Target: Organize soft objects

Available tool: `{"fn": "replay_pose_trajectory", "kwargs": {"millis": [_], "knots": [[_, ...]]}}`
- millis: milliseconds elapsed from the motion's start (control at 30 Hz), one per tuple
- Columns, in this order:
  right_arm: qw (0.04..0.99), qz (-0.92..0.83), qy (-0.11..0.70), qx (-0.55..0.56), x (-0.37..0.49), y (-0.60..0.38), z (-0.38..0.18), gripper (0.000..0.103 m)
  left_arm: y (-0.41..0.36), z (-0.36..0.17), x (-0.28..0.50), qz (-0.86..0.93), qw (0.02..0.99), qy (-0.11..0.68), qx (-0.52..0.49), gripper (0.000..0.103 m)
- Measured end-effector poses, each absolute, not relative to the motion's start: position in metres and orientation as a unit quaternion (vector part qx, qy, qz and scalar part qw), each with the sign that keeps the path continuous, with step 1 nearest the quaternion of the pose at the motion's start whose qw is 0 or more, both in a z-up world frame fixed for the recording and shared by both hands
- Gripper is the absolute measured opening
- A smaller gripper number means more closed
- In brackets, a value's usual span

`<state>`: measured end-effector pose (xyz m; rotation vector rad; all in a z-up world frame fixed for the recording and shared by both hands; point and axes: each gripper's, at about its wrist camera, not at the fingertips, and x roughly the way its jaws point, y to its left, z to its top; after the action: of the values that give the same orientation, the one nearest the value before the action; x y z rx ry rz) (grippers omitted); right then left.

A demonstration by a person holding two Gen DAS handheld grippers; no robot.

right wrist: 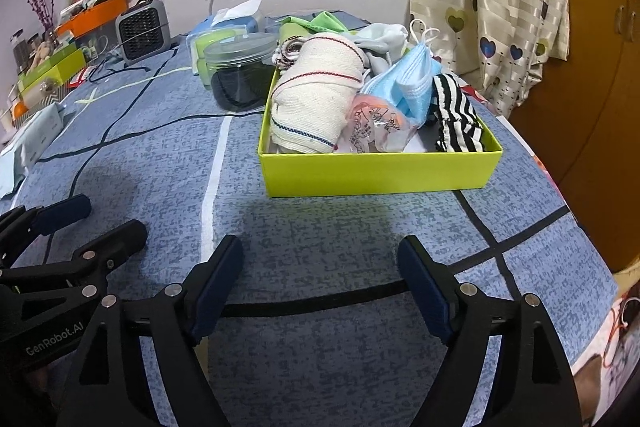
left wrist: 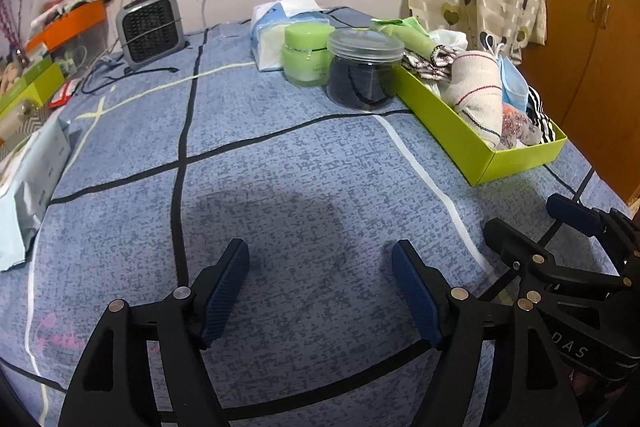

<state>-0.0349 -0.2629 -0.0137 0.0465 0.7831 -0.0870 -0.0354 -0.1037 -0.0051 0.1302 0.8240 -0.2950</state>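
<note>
I held L hand-held gripper (left wrist: 320,259) & R hand-held gripper (right wrist: 320,255) released, both empty, above the blue bedsheet (right wrist: 320,227), w/ green box (right wrist: 380,171) packed w/ soft items.

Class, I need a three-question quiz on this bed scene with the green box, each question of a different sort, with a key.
1. True or false: both grippers, left gripper and right gripper, have their jaws open and hold nothing.
2. Which lies in the green box? A) blue face mask B) grey fan C) clear jar
3. Fill in: the striped cloth is black and ____.

Key: 1 true; 2 A; 3 white.
</note>
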Motion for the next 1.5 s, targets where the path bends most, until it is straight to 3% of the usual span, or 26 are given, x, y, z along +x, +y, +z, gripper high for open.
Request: {"fn": "replay_pose_trajectory", "kwargs": {"millis": [1500], "knots": [[0.924, -0.044, 0.379, 0.023, -0.0372, -0.2629, -0.0139, 0.081, -0.1045, -0.0053, -0.035, -0.144, 0.904, 0.397, 0.065, 0.075]]}}
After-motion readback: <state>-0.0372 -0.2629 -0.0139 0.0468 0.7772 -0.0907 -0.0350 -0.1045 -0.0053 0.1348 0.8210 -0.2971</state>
